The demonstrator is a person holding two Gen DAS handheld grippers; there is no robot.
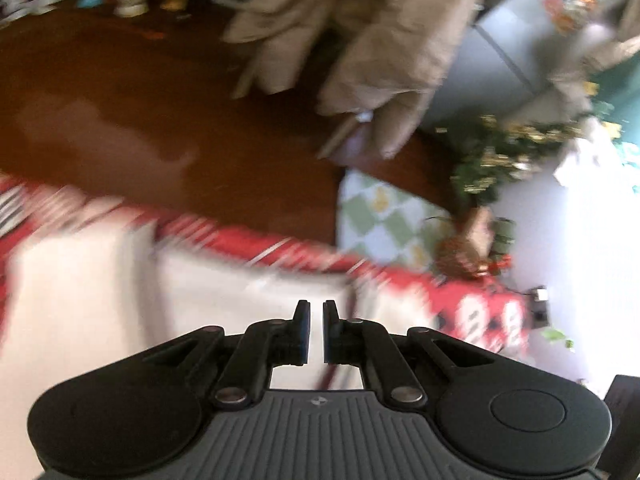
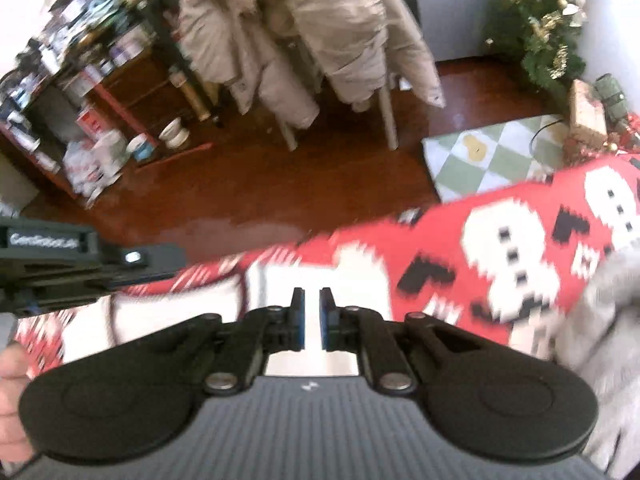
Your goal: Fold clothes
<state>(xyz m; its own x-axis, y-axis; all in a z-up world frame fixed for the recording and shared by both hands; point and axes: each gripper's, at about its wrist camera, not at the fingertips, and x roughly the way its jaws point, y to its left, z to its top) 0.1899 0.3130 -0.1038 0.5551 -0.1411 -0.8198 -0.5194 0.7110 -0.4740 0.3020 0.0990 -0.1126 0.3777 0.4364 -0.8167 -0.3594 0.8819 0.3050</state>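
A white garment (image 1: 240, 300) lies on a red cloth with white snowmen (image 1: 472, 308); this view is blurred. My left gripper (image 1: 316, 312) hovers over the garment's far edge with its jaws all but closed, and I see nothing pinched between them. In the right wrist view the same white garment (image 2: 176, 312) lies on the red snowman cloth (image 2: 480, 248). My right gripper (image 2: 312, 300) stands above it, jaws a narrow slit apart with nothing gripped. The left gripper's housing (image 2: 80, 256) reaches in from the left, its fingers hidden.
Beyond the cloth's edge is brown wooden floor (image 2: 260, 184). A beige jacket (image 2: 304, 40) hangs over a white-legged chair. Also around: a cluttered shelf (image 2: 100, 80), a decorated tree (image 2: 552, 28), a green checked mat (image 2: 492, 152). A hand (image 2: 12, 400) and grey sleeve (image 2: 608, 340) flank my right gripper.
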